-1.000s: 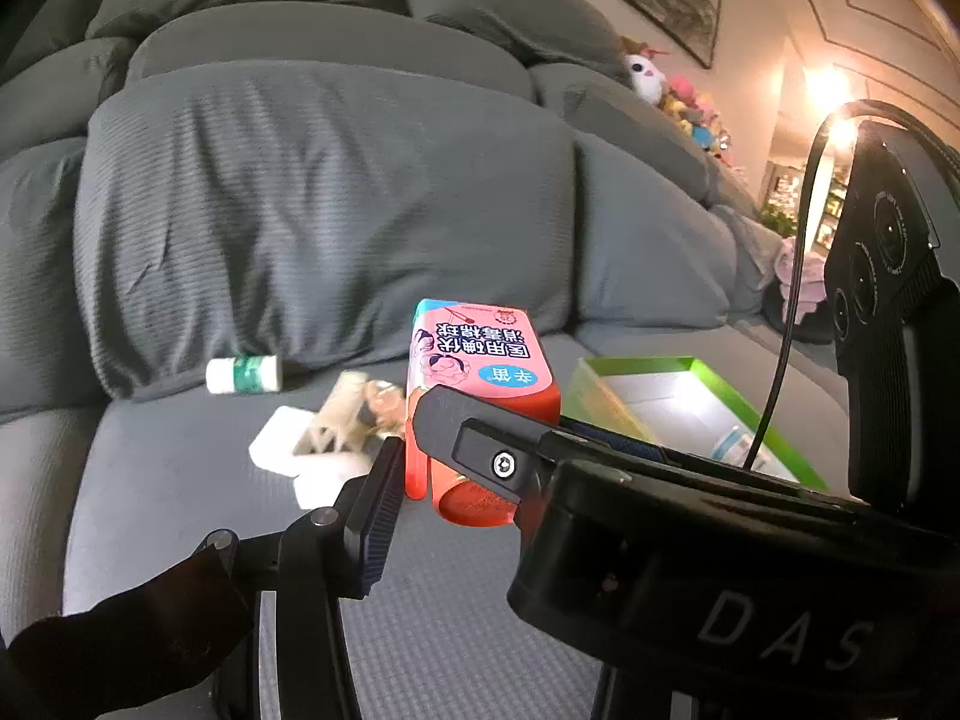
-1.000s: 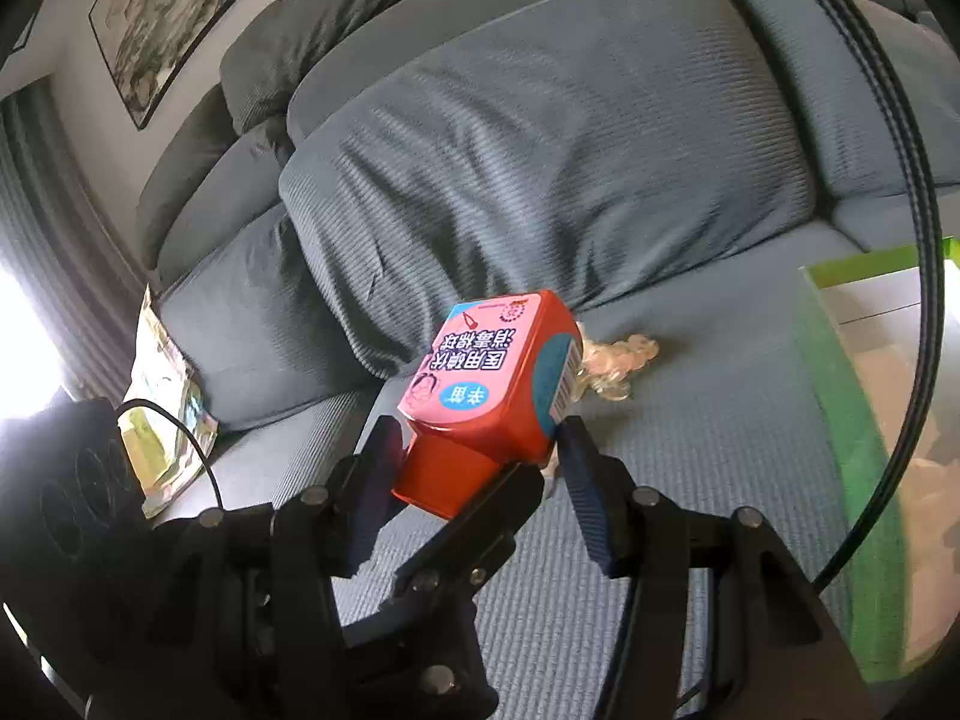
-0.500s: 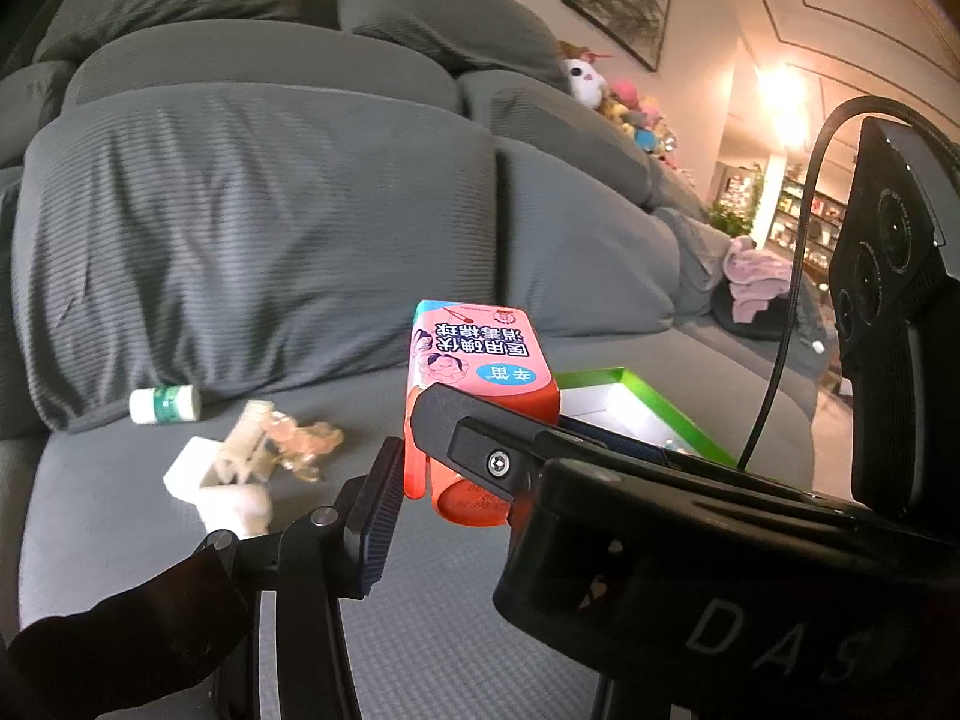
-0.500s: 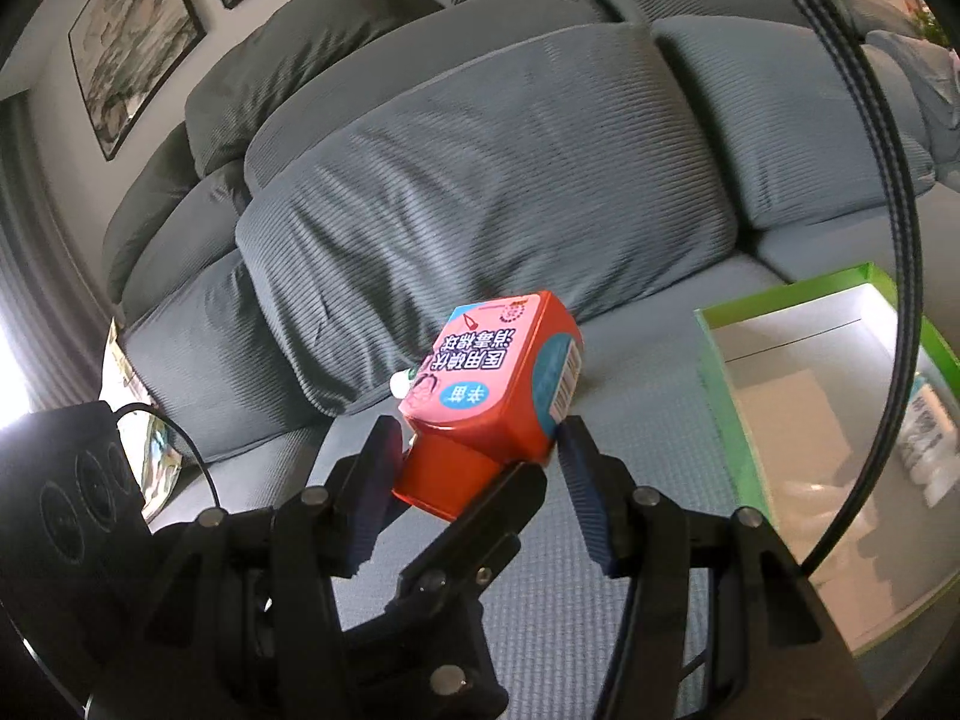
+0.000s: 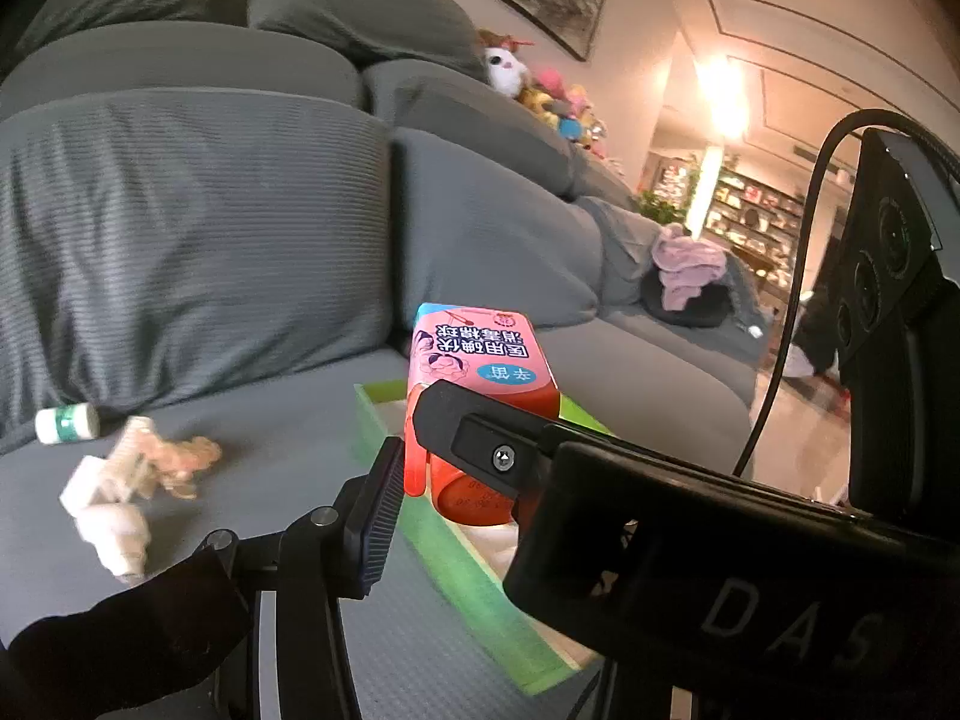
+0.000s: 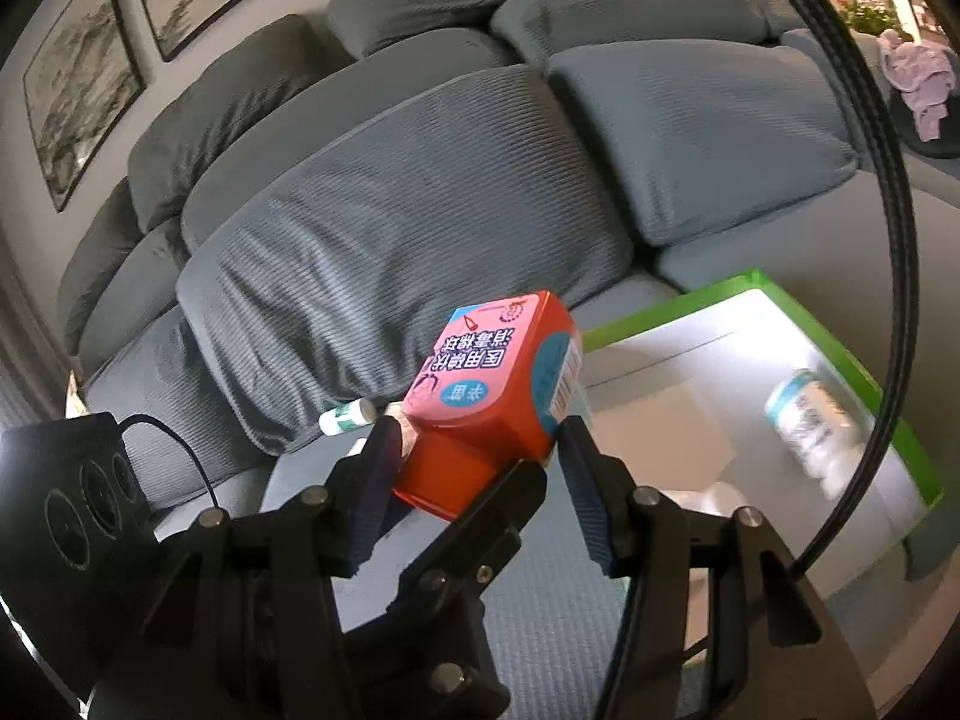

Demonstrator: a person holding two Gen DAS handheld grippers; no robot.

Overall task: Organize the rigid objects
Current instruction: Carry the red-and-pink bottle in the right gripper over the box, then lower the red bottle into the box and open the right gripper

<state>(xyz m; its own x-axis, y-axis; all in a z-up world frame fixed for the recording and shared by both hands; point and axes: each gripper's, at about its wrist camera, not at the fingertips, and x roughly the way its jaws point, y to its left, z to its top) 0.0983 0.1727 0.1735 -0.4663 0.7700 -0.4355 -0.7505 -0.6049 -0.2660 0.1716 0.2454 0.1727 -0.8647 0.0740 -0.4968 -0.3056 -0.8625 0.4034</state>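
Note:
A red-orange carton (image 5: 480, 372) with a pink printed face hangs above the grey sofa seat, at the near left edge of the green-rimmed tray (image 5: 372, 420). My left gripper (image 5: 456, 480) is shut on its lower part; only its left finger (image 5: 378, 510) shows, the other is hidden behind the right gripper's body. In the right wrist view the carton (image 6: 498, 372) sits between both fingers of my right gripper (image 6: 480, 462), which is shut on it too. The tray (image 6: 690, 300) lies just right of it, with a white bottle (image 6: 810, 426) inside.
A small white and green bottle (image 5: 66, 423) lies against the back cushion. Beige and white small items (image 5: 150, 456) are scattered on the seat to the left. Plush toys (image 5: 540, 90) sit on the sofa back, a pink cloth (image 5: 690, 270) far right. A black cable (image 6: 894, 240) arcs past the tray.
Both grippers have carried the carton to the right across the seat. The tray has come closer under it, and the loose items have slid off to the left.

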